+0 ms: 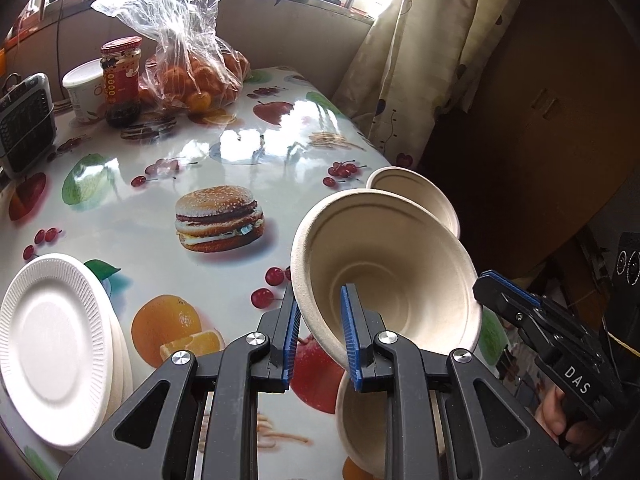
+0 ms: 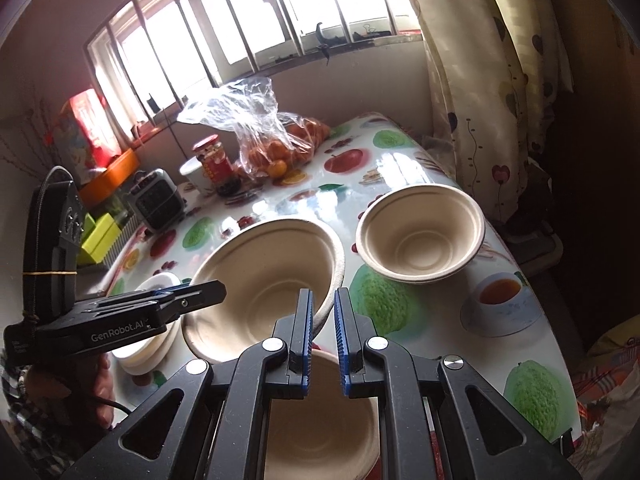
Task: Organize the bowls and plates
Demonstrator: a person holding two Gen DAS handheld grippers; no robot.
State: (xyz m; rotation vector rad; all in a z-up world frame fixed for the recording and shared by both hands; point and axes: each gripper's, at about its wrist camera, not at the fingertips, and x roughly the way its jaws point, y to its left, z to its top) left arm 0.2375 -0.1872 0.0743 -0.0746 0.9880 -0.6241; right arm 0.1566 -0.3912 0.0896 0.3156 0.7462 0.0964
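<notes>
**Both grippers pinching one pulp bowl above the table**

My left fingers [image 1: 352, 336] are pinching the near wall of a beige moulded-pulp bowl [image 1: 400, 280], one ribbed blue pad inside, the other outside. The right gripper [image 2: 322, 320] is nipping the opposite rim [image 2: 322, 308] of the same bowl, its pads nearly pressed together on the thin edge. I am holding the bowl tilted, clear of the table [image 1: 224, 152], its matte, slightly fibrous inside stepped in rings down to a flat round base.

Right beneath it I am seeing another bowl of the same pulp [image 2: 320, 412], upright on the glossy fruit-and-burger printed tablecloth. Beside my left gripper a stack of white foam plates [image 1: 52, 340] with fluted rims is sitting near the table's edge. Farther right, a third bowl [image 2: 420, 232], which looks like two nested, is standing by the far edge, well apart from the held one.

Beyond, a crinkled clear bag of oranges [image 1: 192, 68], a red-lidded jar [image 1: 120, 76], a white tub [image 1: 84, 88] and a small grey appliance [image 1: 24, 124] are crowding the back of the table under the barred window [image 2: 240, 32]. A patterned curtain [image 1: 416, 60] is hanging to the right.
</notes>
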